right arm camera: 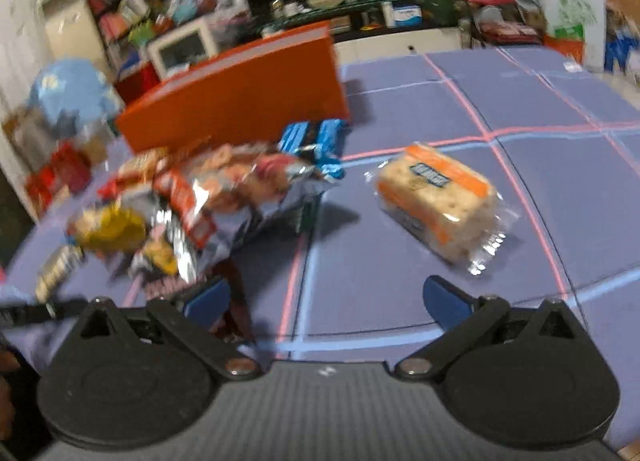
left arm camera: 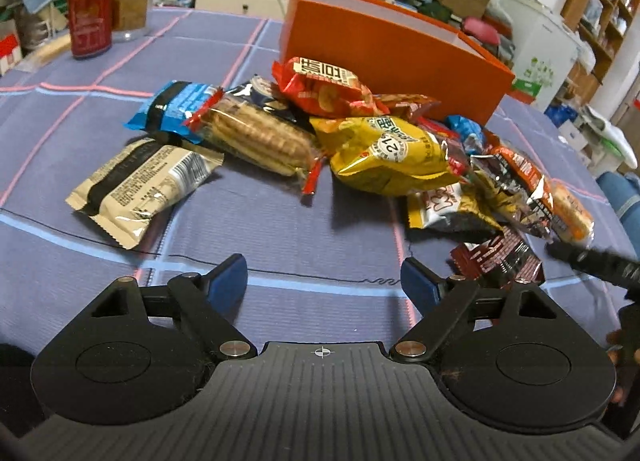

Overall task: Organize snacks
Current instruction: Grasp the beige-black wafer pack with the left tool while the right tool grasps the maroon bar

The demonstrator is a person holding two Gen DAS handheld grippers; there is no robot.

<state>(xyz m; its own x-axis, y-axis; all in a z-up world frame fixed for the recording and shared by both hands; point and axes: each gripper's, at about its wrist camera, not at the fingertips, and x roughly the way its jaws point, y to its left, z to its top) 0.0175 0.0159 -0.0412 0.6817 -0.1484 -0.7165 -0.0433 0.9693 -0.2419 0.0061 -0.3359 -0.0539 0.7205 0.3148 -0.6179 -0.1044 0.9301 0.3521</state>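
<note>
Your right claw (right arm camera: 326, 297) is spread wide with nothing in it, and the cracker pack (right arm camera: 438, 203) sits alone up and right of it, long axis running upper left to lower right. Your left claw (left arm camera: 324, 279), also open and empty, faces the snack pile (left arm camera: 360, 133) at center frame, orange box (left arm camera: 384, 41) behind.

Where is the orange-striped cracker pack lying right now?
In the right wrist view, the orange-striped cracker pack lies alone on the blue tablecloth, right of the snack pile and ahead of the open right hand-held gripper.
</note>
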